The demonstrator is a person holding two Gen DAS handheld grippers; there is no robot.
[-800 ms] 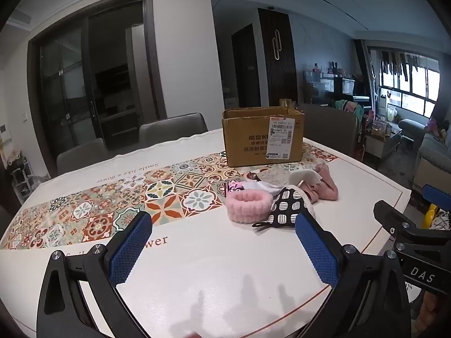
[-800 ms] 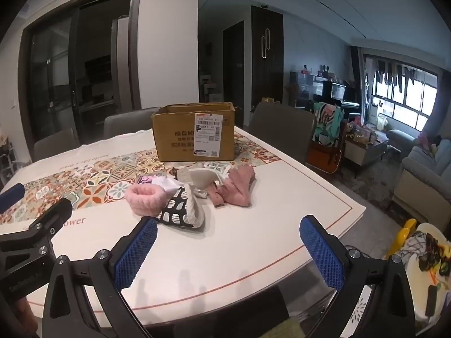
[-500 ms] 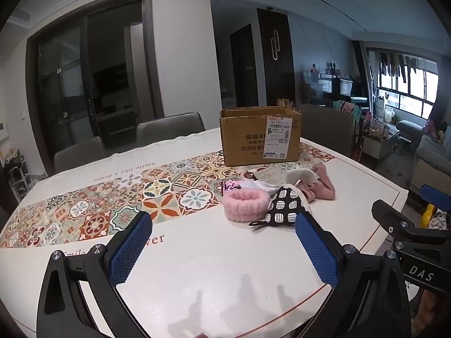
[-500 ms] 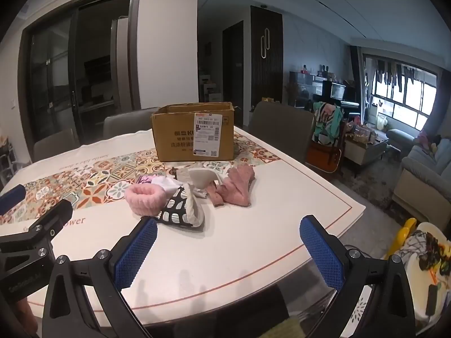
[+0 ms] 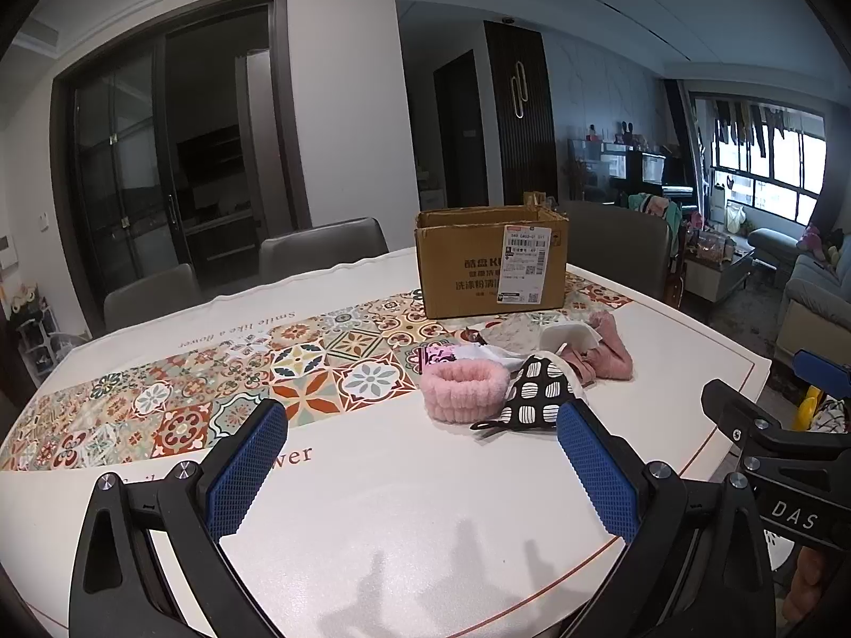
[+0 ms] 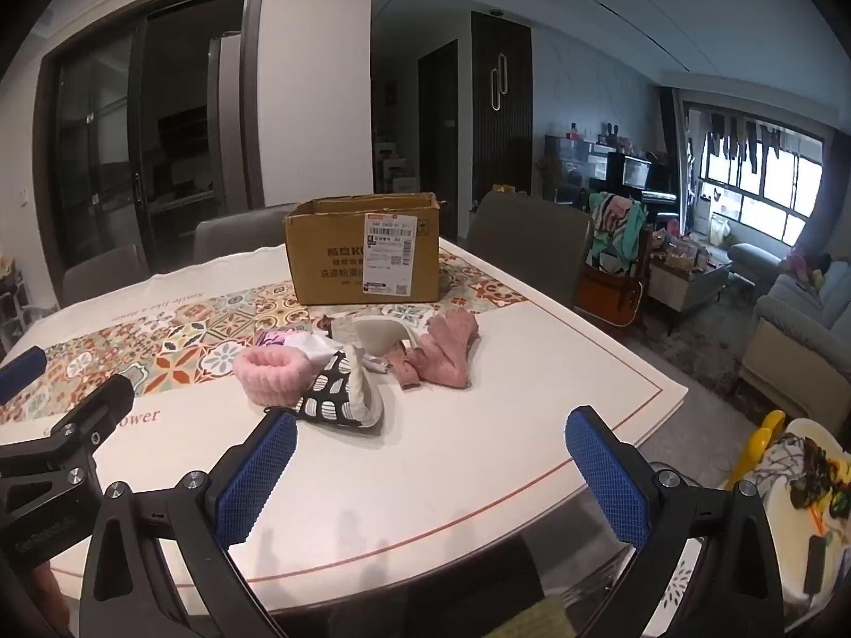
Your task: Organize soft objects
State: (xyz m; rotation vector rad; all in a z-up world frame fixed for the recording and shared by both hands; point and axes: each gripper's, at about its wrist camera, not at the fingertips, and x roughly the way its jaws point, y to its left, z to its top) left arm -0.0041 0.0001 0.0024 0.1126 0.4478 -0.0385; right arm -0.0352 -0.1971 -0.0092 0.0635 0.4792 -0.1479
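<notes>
A pile of soft things lies on the table in front of an open cardboard box point(image 5: 492, 260) point(image 6: 364, 255): a fluffy pink headband point(image 5: 461, 391) point(image 6: 271, 375), a black-and-white patterned pouch point(image 5: 534, 399) point(image 6: 340, 393), a pink cloth point(image 5: 606, 353) point(image 6: 447, 351) and white pieces point(image 5: 566, 337). My left gripper point(image 5: 420, 473) is open and empty, short of the pile. My right gripper point(image 6: 425, 476) is open and empty near the table's front edge, right of the left one.
The white table point(image 5: 404, 521) carries a tiled runner point(image 5: 223, 388). Grey chairs point(image 5: 319, 250) point(image 6: 526, 239) stand behind it. A sofa point(image 6: 798, 329) and cluttered shelves are to the right. The table's edge point(image 6: 638, 425) is close to my right gripper.
The left wrist view has shifted slightly; the box and pile sit a little further left in it. Nothing on the table has moved, and both grippers stay open.
</notes>
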